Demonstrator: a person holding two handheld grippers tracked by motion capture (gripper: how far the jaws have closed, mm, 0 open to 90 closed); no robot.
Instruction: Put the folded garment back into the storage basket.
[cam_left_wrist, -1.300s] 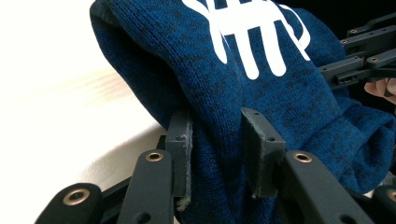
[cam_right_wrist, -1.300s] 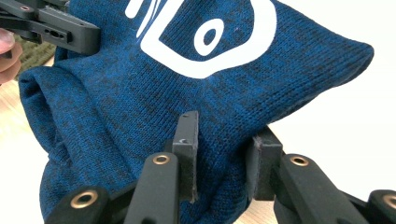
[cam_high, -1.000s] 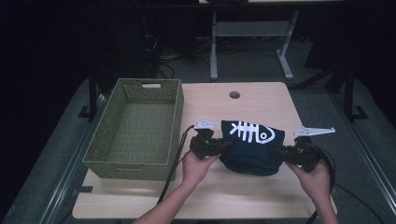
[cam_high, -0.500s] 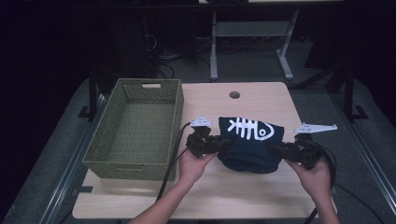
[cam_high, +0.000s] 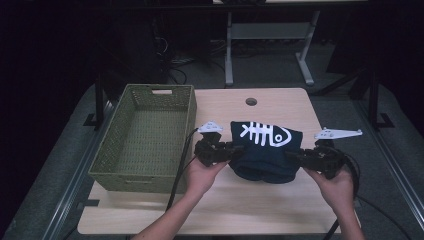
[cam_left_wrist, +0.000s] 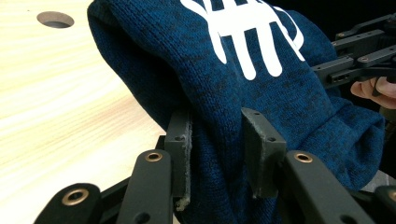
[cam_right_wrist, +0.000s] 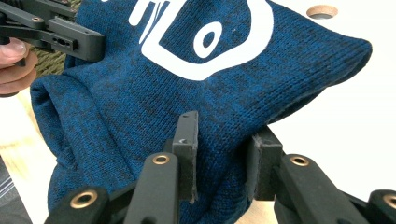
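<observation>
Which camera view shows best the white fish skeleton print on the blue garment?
The high view: the whole fish skeleton print shows there. The left gripper view shows its ribs, the right gripper view its head.

A laboratory or recording workspace: a pale wooden tabletop (cam_high: 280, 107) with a round cable hole (cam_high: 251, 101) stands on a dark grey floor (cam_high: 65, 165) in a dim room; behind it are a metal-framed grey workbench (cam_high: 265, 35) and loose black cables (cam_high: 187, 60).
</observation>
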